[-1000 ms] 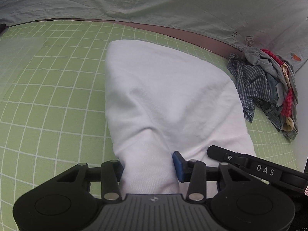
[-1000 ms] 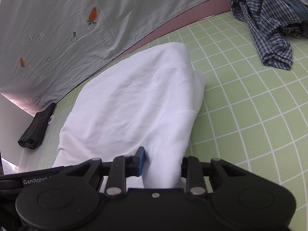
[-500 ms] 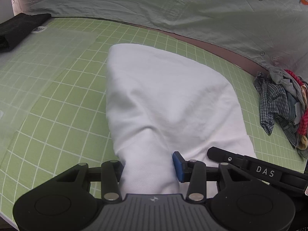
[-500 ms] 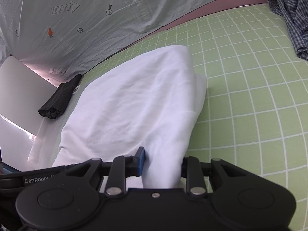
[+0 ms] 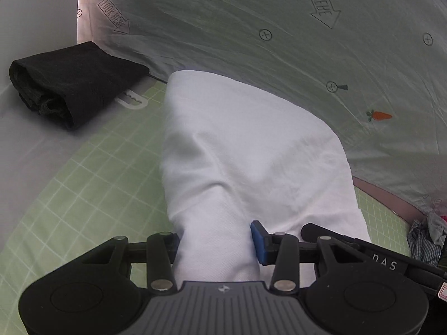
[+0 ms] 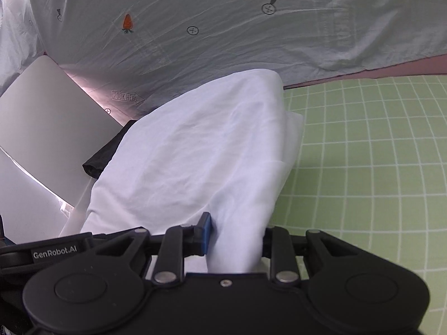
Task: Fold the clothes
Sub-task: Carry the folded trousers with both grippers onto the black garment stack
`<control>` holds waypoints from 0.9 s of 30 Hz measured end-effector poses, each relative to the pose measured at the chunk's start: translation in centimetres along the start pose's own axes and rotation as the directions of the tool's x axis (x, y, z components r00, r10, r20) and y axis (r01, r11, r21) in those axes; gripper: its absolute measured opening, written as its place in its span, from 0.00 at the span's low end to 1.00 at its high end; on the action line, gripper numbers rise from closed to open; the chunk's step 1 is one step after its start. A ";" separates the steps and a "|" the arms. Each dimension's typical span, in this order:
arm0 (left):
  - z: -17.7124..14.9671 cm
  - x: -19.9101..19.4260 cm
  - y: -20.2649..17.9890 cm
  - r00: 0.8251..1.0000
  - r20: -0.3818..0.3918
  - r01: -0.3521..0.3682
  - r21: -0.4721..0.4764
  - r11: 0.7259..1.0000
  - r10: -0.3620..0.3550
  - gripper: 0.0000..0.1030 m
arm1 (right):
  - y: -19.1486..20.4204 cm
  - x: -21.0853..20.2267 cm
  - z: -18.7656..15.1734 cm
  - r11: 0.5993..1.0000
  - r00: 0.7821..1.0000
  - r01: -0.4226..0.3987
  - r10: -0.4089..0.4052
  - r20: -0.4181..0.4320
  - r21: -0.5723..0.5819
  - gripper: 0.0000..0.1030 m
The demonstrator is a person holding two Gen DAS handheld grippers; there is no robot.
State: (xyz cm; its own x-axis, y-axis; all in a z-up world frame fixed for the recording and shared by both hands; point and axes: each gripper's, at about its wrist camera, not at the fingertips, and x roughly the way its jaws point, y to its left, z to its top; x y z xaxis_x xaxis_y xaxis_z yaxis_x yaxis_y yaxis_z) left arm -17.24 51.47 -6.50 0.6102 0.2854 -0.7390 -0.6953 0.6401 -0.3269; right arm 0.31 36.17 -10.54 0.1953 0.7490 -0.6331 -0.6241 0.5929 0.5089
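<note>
The left gripper (image 5: 215, 244) is clenched on a bunched edge of the white garment (image 5: 245, 150), with cloth filling the gap between its two fingers; the right gripper (image 6: 236, 240) grasps another edge of the same garment (image 6: 195, 153) in the same way, and only its blue pad (image 6: 206, 233) shows beside the cloth; the garment rises from both grippers toward 12 o'clock, folded over itself, above the green grid mat (image 6: 363, 167); in the left wrist view a folded black garment (image 5: 69, 83) lies at 10 o'clock on a pale grey surface, apart from the white one; a small heap of mixed clothes (image 5: 427, 237) sits at 3 o'clock at the picture's edge; behind all hangs a grey-green sheet (image 6: 251, 28) printed with carrots and arrows
</note>
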 end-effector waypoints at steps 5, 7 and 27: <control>12.0 1.2 7.4 0.997 0.055 -0.062 0.059 0.996 0.059 0.43 | 7.7 9.0 5.5 0.999 0.999 -0.045 0.045 -0.002 -0.021 0.25; 17.1 1.6 10.3 0.992 0.089 -0.097 0.098 0.990 0.089 0.42 | 10.9 13.2 7.7 0.996 0.996 -0.085 0.085 -0.004 0.002 0.25; 21.8 11.8 24.8 0.845 0.338 -0.479 0.136 0.867 0.414 0.53 | 22.7 40.3 10.2 0.853 0.977 -0.205 0.206 0.050 0.481 0.31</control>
State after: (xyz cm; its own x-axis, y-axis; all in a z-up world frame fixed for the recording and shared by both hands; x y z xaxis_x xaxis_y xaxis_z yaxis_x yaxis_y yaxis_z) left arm -19.01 86.30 -10.47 0.3564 0.7474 -0.5607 -0.8435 0.5155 0.1510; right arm 1.73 82.84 -18.60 0.1003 0.8690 -0.4845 -0.2086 0.4945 0.8438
